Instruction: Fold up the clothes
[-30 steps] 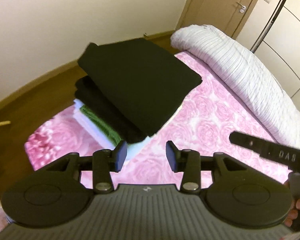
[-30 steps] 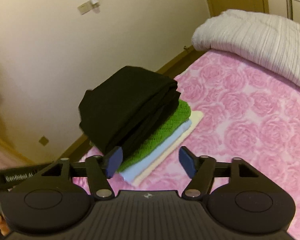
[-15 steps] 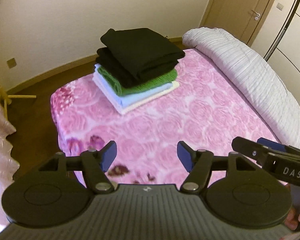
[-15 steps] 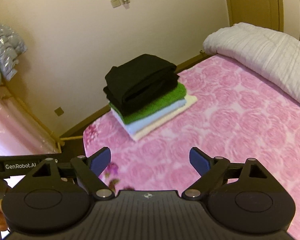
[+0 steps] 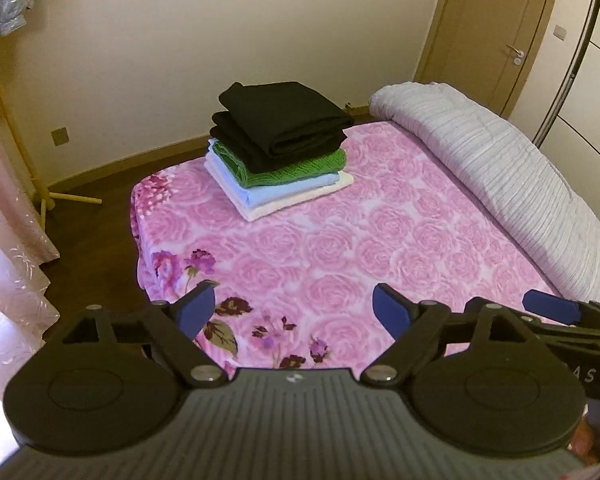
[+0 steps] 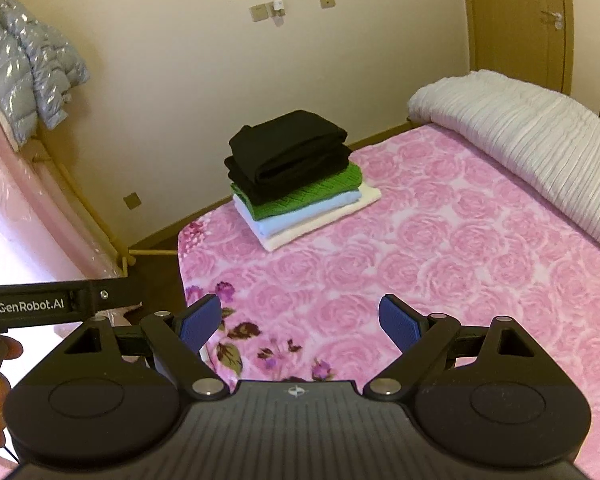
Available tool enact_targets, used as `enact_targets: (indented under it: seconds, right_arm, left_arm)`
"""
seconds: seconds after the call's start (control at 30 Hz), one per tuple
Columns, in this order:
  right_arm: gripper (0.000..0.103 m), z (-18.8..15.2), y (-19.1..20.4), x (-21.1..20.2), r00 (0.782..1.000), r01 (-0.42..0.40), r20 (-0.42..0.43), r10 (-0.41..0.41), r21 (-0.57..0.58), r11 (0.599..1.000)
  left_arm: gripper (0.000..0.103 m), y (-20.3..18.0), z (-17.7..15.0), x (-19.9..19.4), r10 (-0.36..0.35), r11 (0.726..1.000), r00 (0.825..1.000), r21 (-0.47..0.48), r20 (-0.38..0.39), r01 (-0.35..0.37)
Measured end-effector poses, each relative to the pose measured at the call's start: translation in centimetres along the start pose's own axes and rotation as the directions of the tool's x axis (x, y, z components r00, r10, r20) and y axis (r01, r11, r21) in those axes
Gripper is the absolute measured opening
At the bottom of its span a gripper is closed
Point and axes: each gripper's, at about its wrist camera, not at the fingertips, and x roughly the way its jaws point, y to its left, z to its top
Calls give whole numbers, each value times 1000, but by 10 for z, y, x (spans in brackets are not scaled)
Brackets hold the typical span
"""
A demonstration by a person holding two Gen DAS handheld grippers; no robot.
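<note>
Both grippers are spread wide with nothing between the jaws: left gripper (image 5: 293,312) and right gripper (image 6: 300,322) hang side by side over the near end of the pink rose bedspread (image 5: 380,248). Folded stack (image 5: 278,148) sits well ahead of both, a bit left of centre for each, close to the far-left corner of the bed. I count 5 layers: 2 black pieces (image 6: 288,152) on top, then a green knit (image 6: 316,192), a light blue one (image 6: 300,216) and a cream one (image 6: 320,224) at the bottom. Long side of the pile runs diagonally, near-left to far-right. Neither gripper looks clearly nearer to me, pretty much a tie.

Room-wise, lots of bare bedspread between the grippers and the pile. Rolled white quilt (image 5: 500,168) fences off the right side, and the bed edge drops to the floor on the left. No unfolded garment in view, so my guess is the folding's done, or the next piece is out of frame.
</note>
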Motion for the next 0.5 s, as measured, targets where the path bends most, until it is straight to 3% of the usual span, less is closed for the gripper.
enact_targets:
  seconds: [0.1, 0.37, 0.5]
  right_arm:
    - [89, -1, -1, -3, 1000, 21, -8, -22, -27, 999]
    - [89, 3, -2, 16, 993, 90, -62, -98, -121, 989]
    - [89, 10, -4, 26, 989, 118, -70, -129, -135, 984]
  left_arm:
    - [91, -6, -6, 0, 22, 1000, 1000, -2, 4, -22]
    - [94, -10, -14, 15, 80, 996, 997, -39, -15, -80]
    - [102, -12, -10, 21, 128, 991, 992, -43, 0, -128]
